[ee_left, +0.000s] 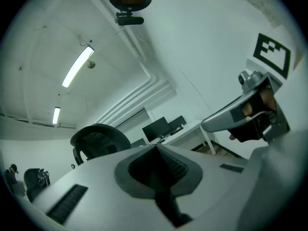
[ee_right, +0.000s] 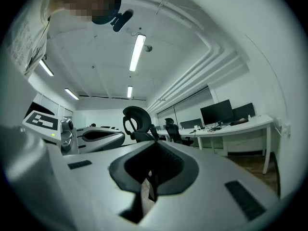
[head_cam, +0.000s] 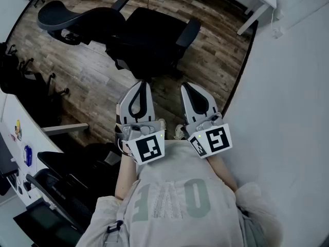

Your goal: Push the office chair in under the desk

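Head view | left gripper (head_cam: 142, 84): jaws closed, empty | right gripper (head_cam: 184, 87): jaws closed, empty

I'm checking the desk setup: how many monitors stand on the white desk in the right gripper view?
2: a larger monitor on the left and a second monitor just right of it on the white desk. Farther desks may hide more.

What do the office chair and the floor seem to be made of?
The office chair looks like matte black fabric or mesh over plastic: dark, no shine. The floor looks like wood or wood-look laminate: brown grained planks with staggered seams.
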Demonstrator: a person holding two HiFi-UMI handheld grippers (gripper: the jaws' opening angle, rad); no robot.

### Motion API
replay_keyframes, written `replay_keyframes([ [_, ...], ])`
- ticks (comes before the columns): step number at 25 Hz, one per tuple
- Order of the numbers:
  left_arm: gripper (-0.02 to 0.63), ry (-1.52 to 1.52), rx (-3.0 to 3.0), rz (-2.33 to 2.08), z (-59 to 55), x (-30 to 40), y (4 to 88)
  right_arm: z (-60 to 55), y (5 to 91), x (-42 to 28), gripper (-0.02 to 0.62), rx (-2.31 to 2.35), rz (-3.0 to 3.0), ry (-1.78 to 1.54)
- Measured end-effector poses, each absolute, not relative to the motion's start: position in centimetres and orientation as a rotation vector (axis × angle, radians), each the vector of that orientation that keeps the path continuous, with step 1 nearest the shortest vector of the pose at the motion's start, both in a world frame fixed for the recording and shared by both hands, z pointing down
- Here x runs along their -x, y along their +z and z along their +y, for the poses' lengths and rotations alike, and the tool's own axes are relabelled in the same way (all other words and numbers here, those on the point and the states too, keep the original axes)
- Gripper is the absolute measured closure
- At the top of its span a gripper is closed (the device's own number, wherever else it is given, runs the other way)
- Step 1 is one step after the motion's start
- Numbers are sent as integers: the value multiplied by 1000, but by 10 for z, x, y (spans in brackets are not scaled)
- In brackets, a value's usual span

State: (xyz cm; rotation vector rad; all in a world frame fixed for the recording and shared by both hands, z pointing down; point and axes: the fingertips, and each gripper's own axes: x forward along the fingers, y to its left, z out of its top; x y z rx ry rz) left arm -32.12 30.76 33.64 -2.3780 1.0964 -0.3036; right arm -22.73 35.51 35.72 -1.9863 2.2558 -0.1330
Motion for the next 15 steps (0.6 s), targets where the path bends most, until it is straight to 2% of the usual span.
replay_keyframes([
  [15,589,-318,2344,1156,275,359,330,323,359,239,574,1999,2218,-213],
])
